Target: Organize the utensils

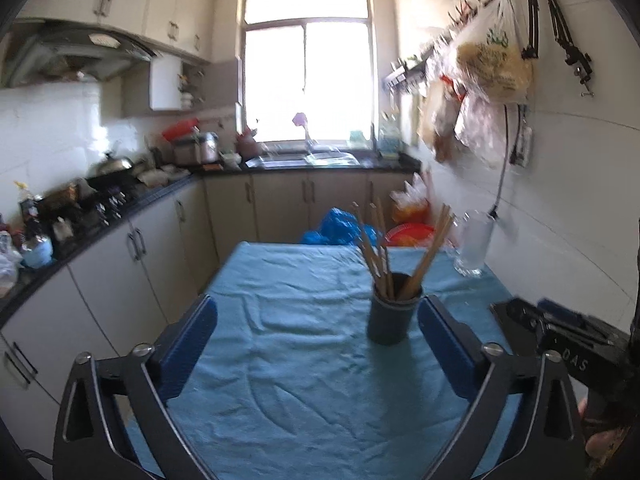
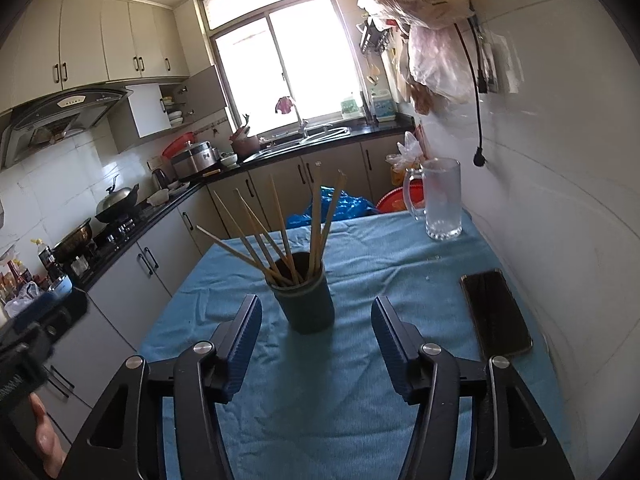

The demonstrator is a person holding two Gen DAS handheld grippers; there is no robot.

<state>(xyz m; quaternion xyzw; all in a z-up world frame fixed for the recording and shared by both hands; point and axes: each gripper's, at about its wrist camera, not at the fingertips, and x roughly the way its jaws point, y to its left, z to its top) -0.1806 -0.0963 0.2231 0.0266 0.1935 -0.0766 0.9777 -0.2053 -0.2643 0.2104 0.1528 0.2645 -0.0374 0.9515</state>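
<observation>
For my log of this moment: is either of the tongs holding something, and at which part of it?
Nothing is held. The left tongs and the right tongs are both open and empty; the chopsticks stand in the dark cup.

A plain light-blue tablecloth covers the table. On it stand a dark grey-green ribbed cup with pale tan wooden chopsticks, a clear glass mug and a black phone. The left gripper and right gripper have black frames and dark-blue ridged pads. Beyond lie a bright-blue plastic bag and a red basin.
</observation>
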